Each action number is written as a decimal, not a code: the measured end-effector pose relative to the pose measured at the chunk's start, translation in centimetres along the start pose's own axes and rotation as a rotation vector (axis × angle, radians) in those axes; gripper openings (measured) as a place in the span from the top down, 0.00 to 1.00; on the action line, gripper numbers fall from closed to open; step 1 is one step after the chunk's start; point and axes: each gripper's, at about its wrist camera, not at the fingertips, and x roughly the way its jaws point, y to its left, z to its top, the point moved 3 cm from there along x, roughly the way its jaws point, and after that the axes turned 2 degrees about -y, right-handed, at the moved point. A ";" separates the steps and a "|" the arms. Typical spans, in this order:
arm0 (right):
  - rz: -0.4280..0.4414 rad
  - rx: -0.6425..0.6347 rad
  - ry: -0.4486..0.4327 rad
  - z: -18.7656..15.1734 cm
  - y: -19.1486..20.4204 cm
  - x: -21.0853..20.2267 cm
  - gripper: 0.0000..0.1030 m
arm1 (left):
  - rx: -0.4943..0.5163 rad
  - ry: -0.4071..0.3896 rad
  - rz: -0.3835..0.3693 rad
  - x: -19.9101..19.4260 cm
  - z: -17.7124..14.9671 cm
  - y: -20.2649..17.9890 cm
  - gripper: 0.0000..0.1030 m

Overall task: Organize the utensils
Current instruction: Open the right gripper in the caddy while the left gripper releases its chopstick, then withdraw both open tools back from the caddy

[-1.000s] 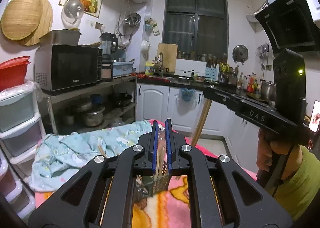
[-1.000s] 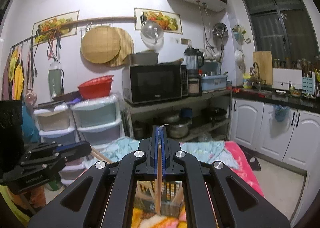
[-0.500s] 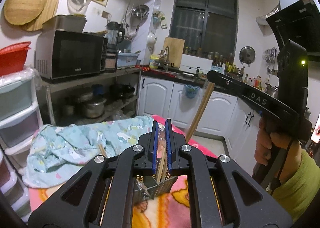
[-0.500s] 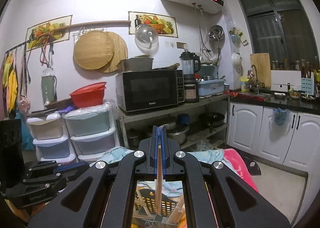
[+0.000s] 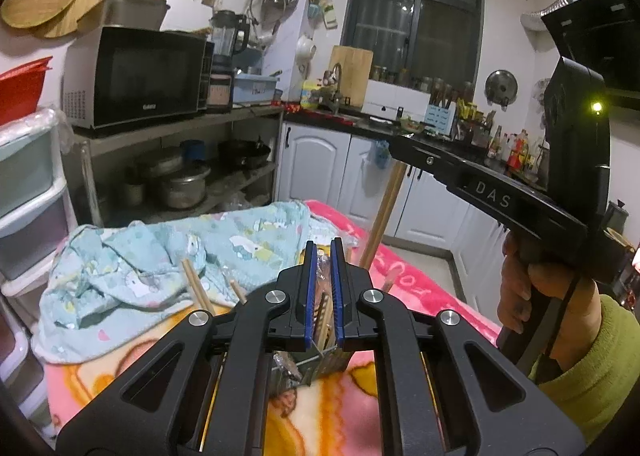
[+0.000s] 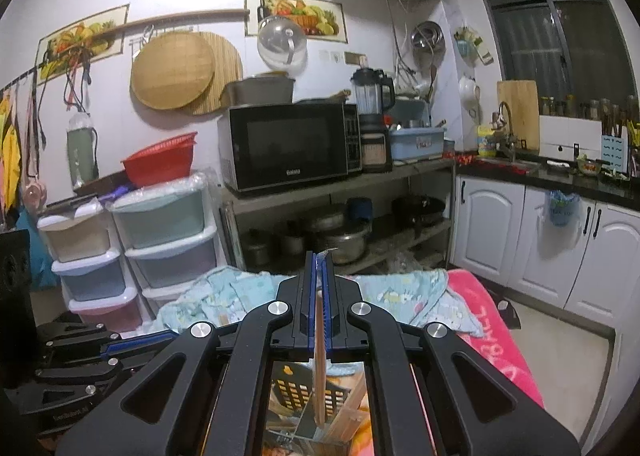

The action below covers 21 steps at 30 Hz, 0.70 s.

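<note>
Right claw pinching slim wooden chopstick, perforated holder

My left wrist camera sits just behind the left gripper, looking forward and slightly down along its jaws toward the window and counter. My right wrist camera does the same behind the right gripper, facing the microwave wall. Both sit close above the perforated holder showing below the jaws. Both views share the microwave, the blue cloth beyond the jaws, and each other's gripper at one edge.
</note>
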 end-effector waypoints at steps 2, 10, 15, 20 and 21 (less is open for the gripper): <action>0.000 0.007 0.018 -0.6 -0.1 0.6 0.97 | -0.001 0.012 0.002 0.6 -0.4 0.2 0.96; -0.034 0.064 0.074 -2.5 -1.4 1.9 0.53 | -0.021 0.008 0.031 1.2 -1.1 1.4 0.85; -0.049 0.076 0.053 -2.4 -2.2 0.1 0.49 | -0.038 -0.020 0.065 0.0 -1.0 2.0 0.54; -0.062 0.071 0.016 -2.3 -2.5 -2.5 0.34 | -0.062 -0.058 0.103 -1.7 -0.5 2.4 0.29; -0.065 0.061 0.009 -2.4 -2.4 -3.2 0.33 | -0.071 -0.066 0.109 -2.1 -0.4 2.4 0.22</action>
